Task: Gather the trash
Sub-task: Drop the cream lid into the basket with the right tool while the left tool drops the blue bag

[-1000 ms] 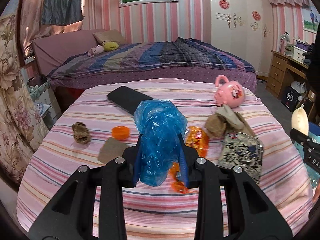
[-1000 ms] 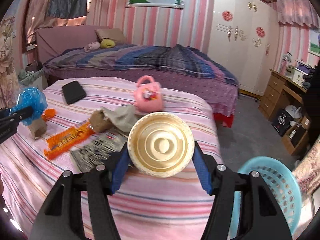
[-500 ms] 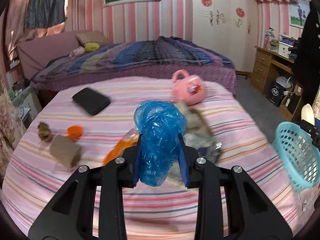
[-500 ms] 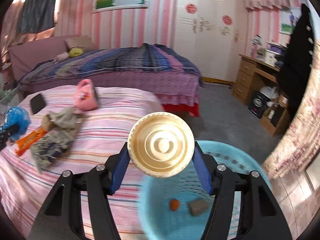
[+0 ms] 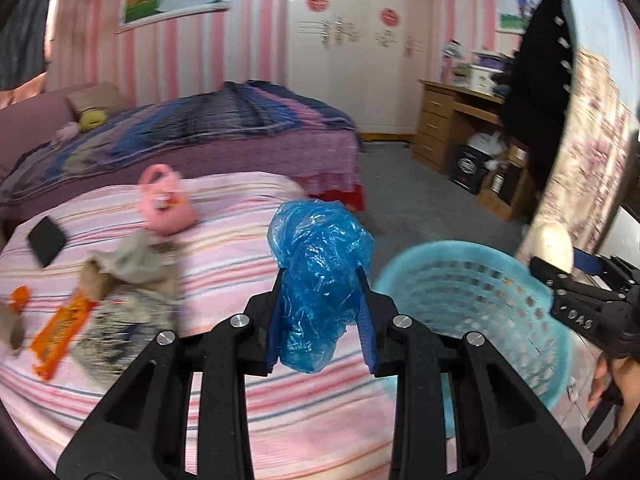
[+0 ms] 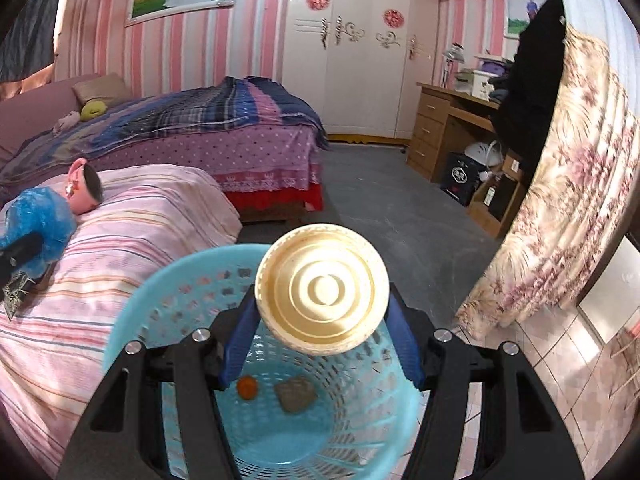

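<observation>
Tongs full on both sides: your right tongs (image 6: pixel 322 344) clamp a cream lid (image 6: pixel 322 290) above the blue basket (image 6: pixel 168 300), so release there, then bring the left tongs (image 5: pixel 320 320), gripping the blue bag (image 5: pixel 320 276), over its rim.

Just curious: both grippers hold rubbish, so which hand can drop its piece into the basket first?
Probably the right gripper: its round cream plastic lid hangs over the light-blue plastic basket. The left gripper's crumpled blue plastic bag is beside it.

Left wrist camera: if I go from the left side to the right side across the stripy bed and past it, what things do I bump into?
Black case → orange wrapper → pink toy bag → blue plastic bag held in the left gripper → light blue basket → cream lid in the right gripper.
</observation>
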`<state>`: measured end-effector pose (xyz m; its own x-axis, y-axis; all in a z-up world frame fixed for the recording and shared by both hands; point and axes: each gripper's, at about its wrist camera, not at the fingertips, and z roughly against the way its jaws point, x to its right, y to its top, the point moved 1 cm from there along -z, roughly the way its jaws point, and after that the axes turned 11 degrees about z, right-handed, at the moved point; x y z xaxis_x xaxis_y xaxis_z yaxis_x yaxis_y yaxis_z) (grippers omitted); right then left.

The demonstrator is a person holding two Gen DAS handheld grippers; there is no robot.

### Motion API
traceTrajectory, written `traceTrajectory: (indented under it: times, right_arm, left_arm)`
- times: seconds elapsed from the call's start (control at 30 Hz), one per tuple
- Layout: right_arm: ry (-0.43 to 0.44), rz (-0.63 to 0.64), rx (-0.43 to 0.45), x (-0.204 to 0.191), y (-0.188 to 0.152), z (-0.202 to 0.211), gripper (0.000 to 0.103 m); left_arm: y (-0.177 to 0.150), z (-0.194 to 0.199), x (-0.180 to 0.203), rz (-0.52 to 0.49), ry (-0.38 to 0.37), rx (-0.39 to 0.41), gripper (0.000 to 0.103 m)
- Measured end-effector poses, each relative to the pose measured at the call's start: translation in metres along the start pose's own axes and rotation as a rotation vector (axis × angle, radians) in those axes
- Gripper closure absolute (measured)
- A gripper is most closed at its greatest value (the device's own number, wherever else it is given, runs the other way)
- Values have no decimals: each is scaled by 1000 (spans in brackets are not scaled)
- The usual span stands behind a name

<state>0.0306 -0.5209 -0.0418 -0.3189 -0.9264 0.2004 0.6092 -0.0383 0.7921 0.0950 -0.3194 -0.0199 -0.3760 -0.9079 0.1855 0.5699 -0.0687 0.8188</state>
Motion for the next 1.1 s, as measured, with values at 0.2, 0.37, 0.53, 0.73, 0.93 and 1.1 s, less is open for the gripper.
traceTrajectory:
  times: [0.2, 0.37, 0.53, 0.73, 0.93, 1.1]
  right_arm:
    - [-14, -46, -13, 26, -13, -3, 42]
    - [-13, -73, -11, 35, -18, -4, 42]
    - [-8, -74, -8, 35, -19, -5, 42]
    - [5, -59, -4, 24, -14, -7, 42]
    - [19, -48, -9, 5, -8, -13, 40]
    - [20, -55, 20, -6, -1, -11, 17]
  left_arm:
    - [-13, -20, 61, -85, -60, -37, 72]
    - [-22, -34, 78, -117, -89, -71, 57]
    - [-21, -31, 60, -108, -32, -43, 16]
    - [-12, -21, 30, -85, 33, -7, 10]
    - [2, -10, 3, -74, 81, 31, 8]
    - [7, 2, -22, -64, 118, 49, 8]
